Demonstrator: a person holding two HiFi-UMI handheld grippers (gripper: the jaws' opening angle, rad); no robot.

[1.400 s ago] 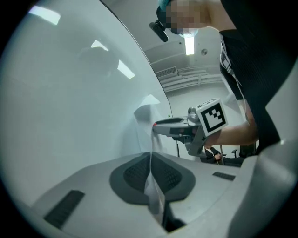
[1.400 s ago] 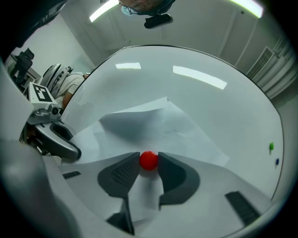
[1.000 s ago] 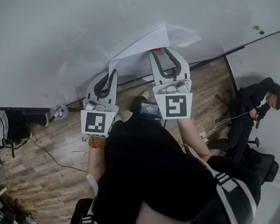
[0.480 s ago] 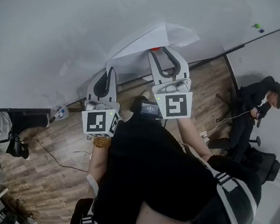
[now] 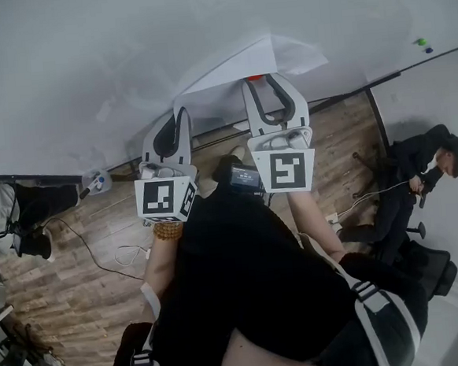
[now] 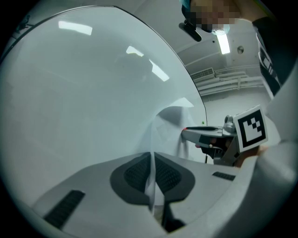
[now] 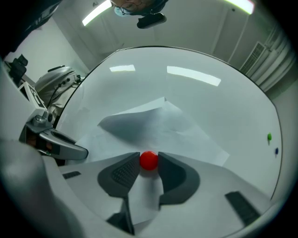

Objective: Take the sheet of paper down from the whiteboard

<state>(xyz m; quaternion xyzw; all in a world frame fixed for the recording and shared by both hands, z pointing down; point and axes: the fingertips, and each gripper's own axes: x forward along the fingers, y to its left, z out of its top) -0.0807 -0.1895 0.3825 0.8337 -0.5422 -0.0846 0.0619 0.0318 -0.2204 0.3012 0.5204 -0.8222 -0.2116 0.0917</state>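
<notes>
Task under way, not done. The white creased sheet of paper (image 5: 270, 55) is still up on the large white whiteboard (image 5: 108, 53), buckled and bowing away from it instead of lying flat.

Left hand-held gripper (image 6: 152, 157): clenched on the sheet's left edge. The thin paper edge runs straight between its dark ribbed pads (image 6: 135, 174).

Right hand-held gripper (image 7: 149, 155): grasping the small round red magnet (image 7: 149, 161) that sits on the sheet close to its near edge. Both pads look pressed on the magnet's sides. The two grippers stand side by side at the board, the right one just right of the left.

Done so far, as I judge it: both grips are set, one on paper, one on magnet. Left to do: pull the magnet off, then bring the sheet away from the board. With the magnet gone the left grip alone should carry the paper.

Hard to make out:
- whether the magnet is still seated on the board or already lifted a little
- whether any other magnet holds the sheet; none shows
- the sheet's near strip, covered by the right gripper's body in both the head view and the right gripper view
- a small green dot (image 7: 269, 136) and a blue dot (image 7: 275, 151) at the board's far right; too small to tell magnets from marks
</notes>
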